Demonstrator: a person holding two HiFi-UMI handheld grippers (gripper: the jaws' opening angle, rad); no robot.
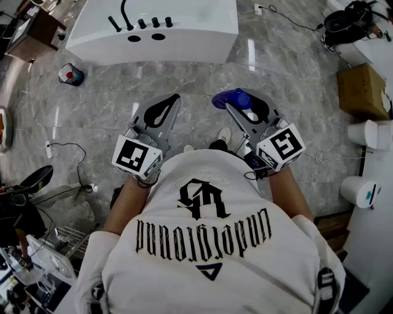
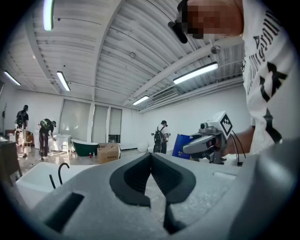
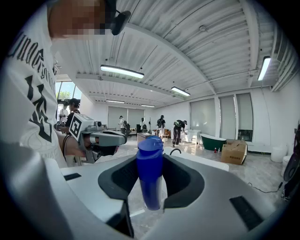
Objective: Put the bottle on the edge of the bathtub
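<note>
The blue bottle (image 1: 231, 98) hangs upright in the air above the grey marble floor, and my right gripper (image 1: 234, 103) is shut on it. In the right gripper view the bottle (image 3: 150, 173) stands between the dark pads, cap up. My left gripper (image 1: 175, 98) is beside it at the same height, shut and empty, its pads meeting tip to tip (image 2: 151, 155). The white bathtub (image 1: 196, 37) stands a step ahead of both grippers, with a black faucet (image 1: 126, 15) and knobs on its near rim. The left gripper view shows the bottle (image 2: 182, 146) off to the right.
A small red and white object (image 1: 70, 75) sits on the floor left of the tub. A cardboard box (image 1: 362, 92) and white fixtures (image 1: 368, 135) line the right side. Cables trail over the floor at left. Several people stand far back in the showroom.
</note>
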